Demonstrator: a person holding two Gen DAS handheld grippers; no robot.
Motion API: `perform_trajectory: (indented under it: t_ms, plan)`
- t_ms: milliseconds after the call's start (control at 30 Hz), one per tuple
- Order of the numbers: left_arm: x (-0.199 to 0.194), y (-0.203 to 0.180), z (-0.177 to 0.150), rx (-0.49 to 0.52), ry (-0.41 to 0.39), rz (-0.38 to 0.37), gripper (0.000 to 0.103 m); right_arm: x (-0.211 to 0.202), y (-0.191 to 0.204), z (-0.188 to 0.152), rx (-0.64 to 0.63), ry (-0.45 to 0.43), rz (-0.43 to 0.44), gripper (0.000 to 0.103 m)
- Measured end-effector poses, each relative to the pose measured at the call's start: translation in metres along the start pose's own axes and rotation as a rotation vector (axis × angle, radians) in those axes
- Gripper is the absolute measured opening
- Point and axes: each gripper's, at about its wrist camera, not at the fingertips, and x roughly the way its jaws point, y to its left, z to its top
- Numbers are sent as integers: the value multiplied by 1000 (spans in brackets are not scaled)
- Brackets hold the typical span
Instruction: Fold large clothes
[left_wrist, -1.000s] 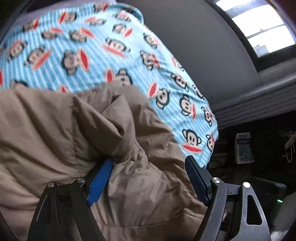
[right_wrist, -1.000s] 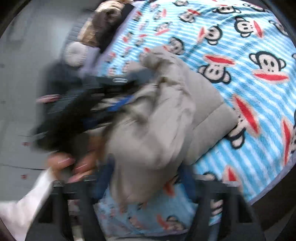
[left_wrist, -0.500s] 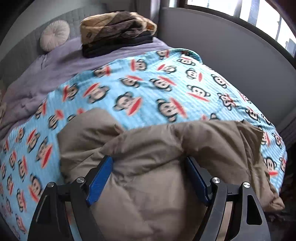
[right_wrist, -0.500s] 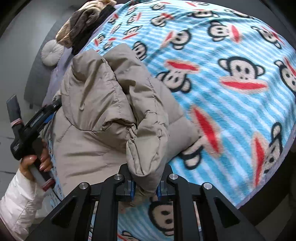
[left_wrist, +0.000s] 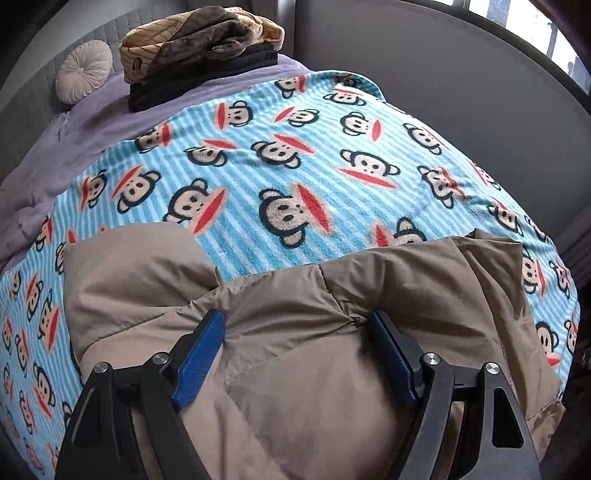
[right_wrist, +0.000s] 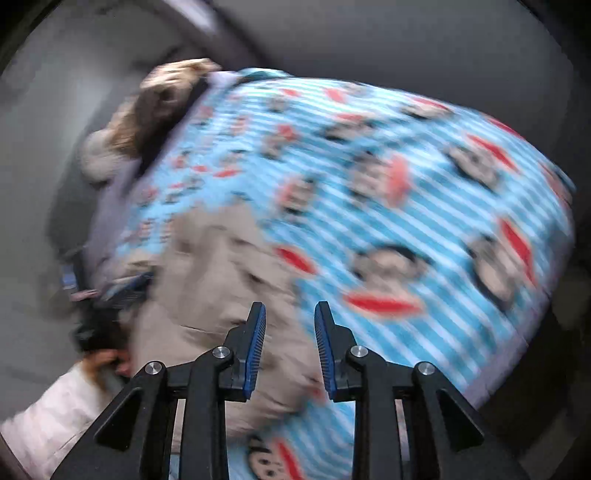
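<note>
A bed (left_wrist: 88, 122) fills both views, covered by a blue striped blanket (left_wrist: 295, 177) printed with monkey faces. The tan puffy jacket (left_wrist: 303, 354) lies bunched at the near edge of that blanket, partly folded, with one flap (left_wrist: 129, 266) lying out to the left and another part spread to the right. At the far end of the bed sits a pile of folded clothes (left_wrist: 199, 51) with a round white cushion (left_wrist: 83, 70) beside it.

The left gripper (left_wrist: 297, 350) has its jaws spread wide around a thick bulge of the jacket; the blue pads sit against the padding on both sides, but whether they squeeze it or only straddle it I cannot tell. The right gripper (right_wrist: 290, 347) hangs above the jacket's right edge with its jaws opening and nothing between them.

The step seems to be settling the fold flat. To do it well, the left gripper should probably keep the bulk pinned while the right takes a fresh hold on a loose edge, low and near a seam, since the slippery padding is likely to spring back.

The right view is badly smeared by motion, so the jacket's outline there is vague. A hand (right_wrist: 107, 360) and white sleeve (right_wrist: 55, 413) show dimly at lower left. The jacket's near part is cut off beneath the left gripper.
</note>
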Motion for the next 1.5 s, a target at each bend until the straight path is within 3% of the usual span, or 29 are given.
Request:
perform_trajectory:
  t_ms: [133,267,433,600,700,967,1067,1133,1367,1433,1500]
  plan:
    - [-2,-2,2,6,20,24,81,47,37,6,-189,134,70,29]
    - [-26,5,5,-30,50,45,81,104,38,-1,-225,281,-23,29]
    - [-67,21,-13,-121,104,56,81,113,26,5,-169,324,4,29]
    - [-84,24,-47,-233,166,88,82,115,21,9,-198,370,7,32]
    - [-86,24,-62,-291,185,118,103,122,30,14,-201,390,5,32]
    - [-86,31,-81,-387,216,105,103,123,39,21,-219,415,-14,42]
    - [-86,35,-80,-394,218,104,103,115,45,29,-237,402,11,59]
    - [-86,37,-79,-397,218,105,103,110,50,35,-256,390,31,86]
    - [-82,42,-79,-412,228,86,103,111,52,52,-290,368,8,90]
    - [-81,43,-80,-419,232,86,103,113,51,53,-293,357,2,103]
    - [-81,44,-81,-427,234,83,103,113,51,53,-302,347,1,103]
